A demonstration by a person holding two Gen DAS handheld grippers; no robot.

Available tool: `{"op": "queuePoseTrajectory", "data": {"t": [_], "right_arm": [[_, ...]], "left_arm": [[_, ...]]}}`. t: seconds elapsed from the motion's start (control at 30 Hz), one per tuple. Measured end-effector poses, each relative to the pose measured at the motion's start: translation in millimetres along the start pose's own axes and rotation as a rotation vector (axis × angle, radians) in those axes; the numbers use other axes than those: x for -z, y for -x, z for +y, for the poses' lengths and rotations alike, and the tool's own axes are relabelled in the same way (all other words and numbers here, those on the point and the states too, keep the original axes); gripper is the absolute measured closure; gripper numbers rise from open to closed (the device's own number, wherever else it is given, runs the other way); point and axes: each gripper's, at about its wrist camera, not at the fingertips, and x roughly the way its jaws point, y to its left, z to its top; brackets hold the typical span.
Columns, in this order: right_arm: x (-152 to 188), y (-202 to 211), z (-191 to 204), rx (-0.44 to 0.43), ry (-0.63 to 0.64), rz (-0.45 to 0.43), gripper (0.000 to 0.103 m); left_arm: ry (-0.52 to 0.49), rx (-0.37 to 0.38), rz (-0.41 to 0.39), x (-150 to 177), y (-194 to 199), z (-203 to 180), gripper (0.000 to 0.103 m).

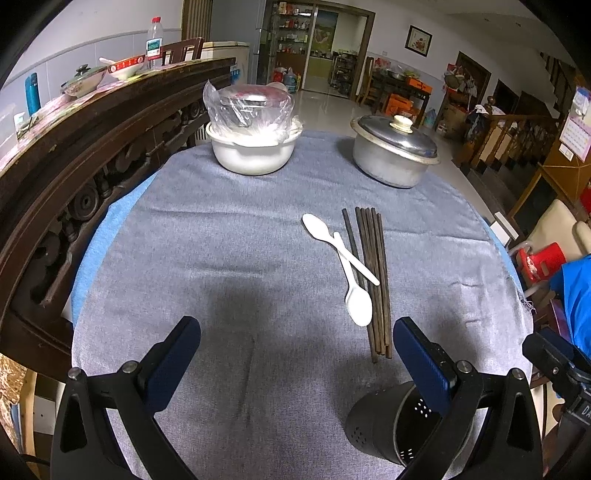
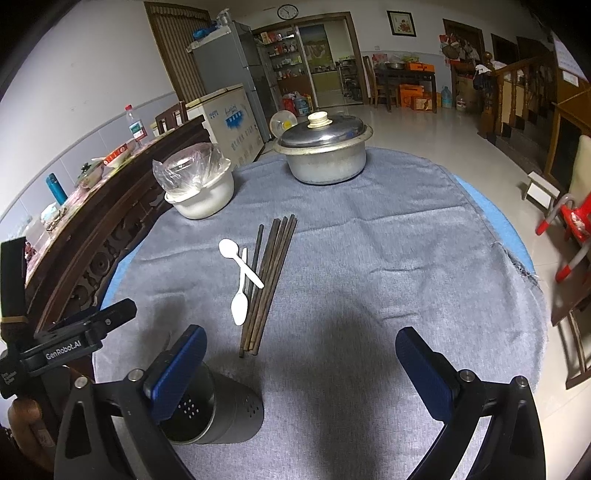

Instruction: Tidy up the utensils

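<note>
Round table (image 2: 406, 229) under a grey cloth, blue cover showing at the rim. Dark carved wooden sideboard (image 1: 92, 155) just beside it on the left, along a pale wall. Glossy light tile floor (image 2: 424, 125). White chest freezer (image 2: 232, 118) and grey fridge (image 2: 229, 66) beyond. Open doorway (image 2: 314, 55) to shelves; wall clock (image 2: 287, 12) above. Framed picture (image 2: 401, 23). Wooden stair railing (image 2: 517, 88) at right. Red stool (image 2: 572, 218).

Home dining room: fridge (image 2: 236, 70), lidded pot (image 2: 325, 151), staircase (image 2: 517, 96).
</note>
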Motion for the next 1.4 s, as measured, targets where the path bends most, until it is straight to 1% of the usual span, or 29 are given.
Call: {"op": "queuePoseTrajectory", "data": {"t": [0.2, 0.33, 0.4, 0.43, 0.57, 0.63, 0.7, 0.8, 0.83, 0.87, 0.9, 0.97, 1.0, 1.03, 1.07, 1.17, 1.3, 1.37, 1.4], "right_arm": [[-12.4, -19.0, -16.8, 0.003, -0.031, 0.041, 0.000], [-23.7, -43.7, -31.8, -0.007, -0.067, 0.107, 0.000], [-25.4, -53.3, -38.2, -0.004, -0.080, 0.127, 0.000], [-24.7, -57.0, -41.3, -0.004, -0.091, 0.132, 0.000], [-16.6, -70.1, -52.0, -0.011, -0.123, 0.161, 0.000], [-12.3, -75.2, -58.7, -0.012, -0.138, 0.175, 0.000], [-10.0, -77.7, -66.1, -0.016, -0.155, 0.183, 0.000], [-10.3, -81.8, -77.9, -0.017, -0.187, 0.191, 0.000], [-10.7, -82.9, -82.1, -0.016, -0.195, 0.191, 0.000], [-11.2, -84.0, -86.3, -0.015, -0.203, 0.191, 0.000], [-11.7, -85.2, -90.6, -0.014, -0.211, 0.190, 0.000], [-12.6, -88.5, -97.4, -0.016, -0.228, 0.192, 0.000], [-13.2, -90.7, -100.5, -0.018, -0.236, 0.194, 0.000], [-13.5, -92.9, -103.2, -0.021, -0.243, 0.197, 0.000], [-14.0, -95.1, -105.2, -0.026, -0.250, 0.203, 0.000], [-15.1, -98.9, -107.5, -0.037, -0.259, 0.211, 0.000], [-16.4, -99.8, -107.7, -0.035, -0.252, 0.208, 0.000], [-17.1, -99.7, -108.6, -0.030, -0.253, 0.206, 0.000], [-17.4, -99.9, -109.1, -0.027, -0.253, 0.206, 0.000]], "left_arm": [[0.052, -0.017, 0.043, 0.1, -13.4, 19.4, 0.000], [0.103, -0.007, 0.112, -7.7, -32.8, 32.7, 0.000], [0.127, -0.002, 0.144, -12.4, -43.2, 36.6, 0.000], [0.141, 0.002, 0.174, -16.1, -50.9, 37.9, 0.000], [0.224, 0.065, 0.277, -39.0, -86.2, 37.3, 0.000], [0.278, 0.116, 0.328, -53.4, -105.1, 34.0, 0.000], [0.333, 0.155, 0.361, -71.4, -126.0, 28.9, 0.000], [0.374, 0.172, 0.379, -92.1, -153.3, 19.2, 0.002], [0.383, 0.167, 0.387, -96.6, -161.7, 16.3, 0.006], [0.393, 0.164, 0.397, -99.6, -170.1, 14.3, 0.012], [0.404, 0.165, 0.411, -101.9, -180.2, 11.1, 0.016], [0.422, 0.167, 0.437, -102.9, -194.0, 9.0, 0.029], [0.435, 0.168, 0.448, -103.7, -200.6, 7.9, 0.033], [0.444, 0.172, 0.457, -104.3, -207.3, 6.3, 0.042], [0.449, 0.172, 0.464, -104.8, -212.1, 5.1, 0.048], [0.458, 0.172, 0.463, -106.8, -221.4, 0.9, 0.055], [0.446, 0.164, 0.446, -108.9, -227.5, -4.1, 0.064], [0.447, 0.163, 0.447, -108.1, -228.9, -3.8, 0.079], [0.450, 0.155, 0.442, -107.6, -229.2, -3.1, 0.082]]}}
